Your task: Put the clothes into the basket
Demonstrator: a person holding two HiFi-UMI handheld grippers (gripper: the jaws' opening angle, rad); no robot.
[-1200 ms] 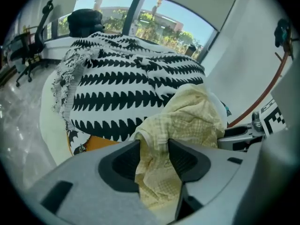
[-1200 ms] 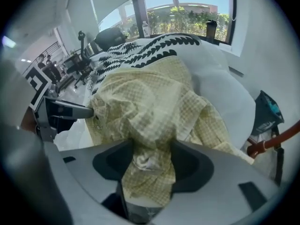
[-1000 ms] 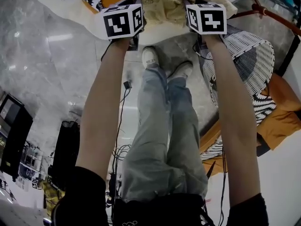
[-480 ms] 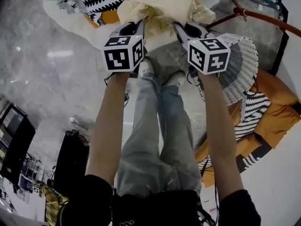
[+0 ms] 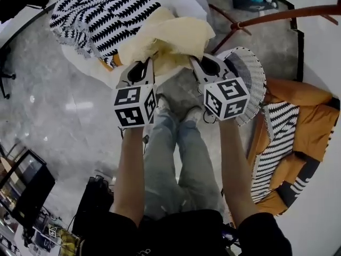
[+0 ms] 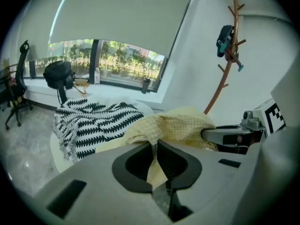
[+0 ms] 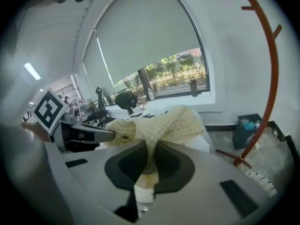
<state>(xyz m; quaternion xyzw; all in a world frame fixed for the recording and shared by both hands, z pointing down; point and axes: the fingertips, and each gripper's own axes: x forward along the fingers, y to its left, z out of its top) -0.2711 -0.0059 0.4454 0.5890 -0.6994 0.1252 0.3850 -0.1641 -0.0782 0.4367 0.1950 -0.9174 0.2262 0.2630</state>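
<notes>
A pale yellow checked garment (image 5: 173, 36) hangs bunched between my two grippers, lifted above the round white table (image 5: 80, 63). My left gripper (image 5: 145, 67) is shut on one fold of it (image 6: 178, 125), the cloth pinched between the jaws (image 6: 154, 146). My right gripper (image 5: 198, 65) has just been closing its jaws and is shut on another fold (image 7: 173, 121), with cloth running down between the pads (image 7: 151, 149). The white mesh basket (image 5: 254, 84) stands on the floor to the right, partly hidden by the right gripper's marker cube.
A black-and-white zigzag cloth (image 5: 106, 12) lies over the white table. An orange seat (image 5: 309, 121) with a striped cloth stands at the right. A red-brown coat rack (image 5: 277, 17) rises beyond the basket. My legs and shoes stand on grey marble floor (image 5: 64, 116).
Both grippers have risen together, lifting the yellow garment off the table. The zigzag cloth and more of the basket have come into view.
</notes>
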